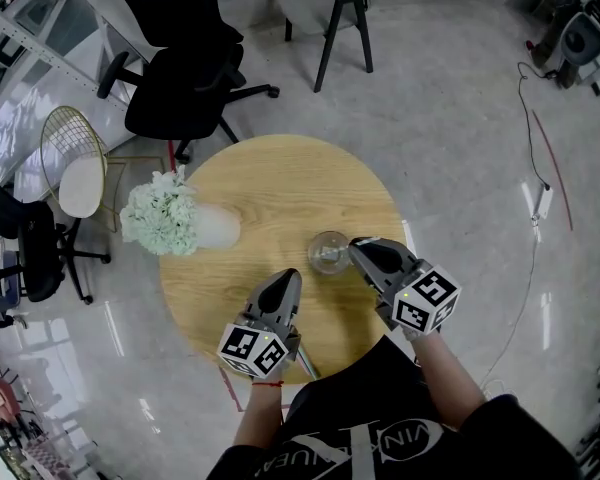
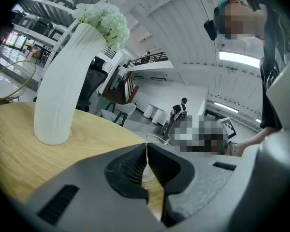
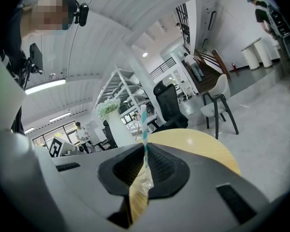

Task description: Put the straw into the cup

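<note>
Teal-striped straw (image 3: 144, 127): we are pinching it in the right gripper (image 1: 358, 247), jaws clamped on it, just beside the cup (image 1: 328, 252) on the table (image 1: 270, 183). We are holding the left gripper (image 1: 286, 280) nearby, jaws pressed together, nothing between.

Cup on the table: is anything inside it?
The clear cup looks empty; the wooden table shows through it. The right tongs pinch the striped straw next to it. Their tip covers the cup's edge, so I can't tell whether the straw's end reaches in.
</note>
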`<action>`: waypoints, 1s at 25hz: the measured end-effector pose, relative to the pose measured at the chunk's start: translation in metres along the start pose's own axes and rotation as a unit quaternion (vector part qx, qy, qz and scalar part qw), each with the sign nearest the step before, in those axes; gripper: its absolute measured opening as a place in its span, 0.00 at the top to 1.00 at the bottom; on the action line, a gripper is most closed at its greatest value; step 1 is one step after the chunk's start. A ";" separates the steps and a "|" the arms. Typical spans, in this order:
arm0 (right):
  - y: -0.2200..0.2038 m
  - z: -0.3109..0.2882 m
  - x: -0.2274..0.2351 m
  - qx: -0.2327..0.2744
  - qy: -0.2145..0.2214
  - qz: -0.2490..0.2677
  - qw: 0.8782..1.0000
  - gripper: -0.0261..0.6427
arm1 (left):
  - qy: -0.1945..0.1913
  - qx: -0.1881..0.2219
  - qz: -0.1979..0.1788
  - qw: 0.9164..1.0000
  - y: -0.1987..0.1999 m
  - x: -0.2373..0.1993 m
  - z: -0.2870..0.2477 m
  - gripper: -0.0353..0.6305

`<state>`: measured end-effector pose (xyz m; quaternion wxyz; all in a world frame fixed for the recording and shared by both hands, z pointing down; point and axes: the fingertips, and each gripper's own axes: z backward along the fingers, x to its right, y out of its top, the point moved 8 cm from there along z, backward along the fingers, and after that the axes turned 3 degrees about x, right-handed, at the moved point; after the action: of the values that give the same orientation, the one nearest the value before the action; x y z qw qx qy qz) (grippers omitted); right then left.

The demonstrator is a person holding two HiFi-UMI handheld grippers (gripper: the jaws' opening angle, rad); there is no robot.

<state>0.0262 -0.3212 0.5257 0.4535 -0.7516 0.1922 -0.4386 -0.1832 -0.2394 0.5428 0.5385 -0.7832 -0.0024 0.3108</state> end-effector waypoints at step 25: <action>-0.006 0.009 0.003 -0.013 -0.021 -0.007 1.000 0.86 | -0.010 -0.006 -0.002 1.000 0.001 0.007 0.003 0.93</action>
<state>0.0345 -0.3161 0.5305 0.4446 -0.7676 0.1826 -0.4239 -0.1793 -0.2345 0.5380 0.5342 -0.7832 -0.0114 0.3179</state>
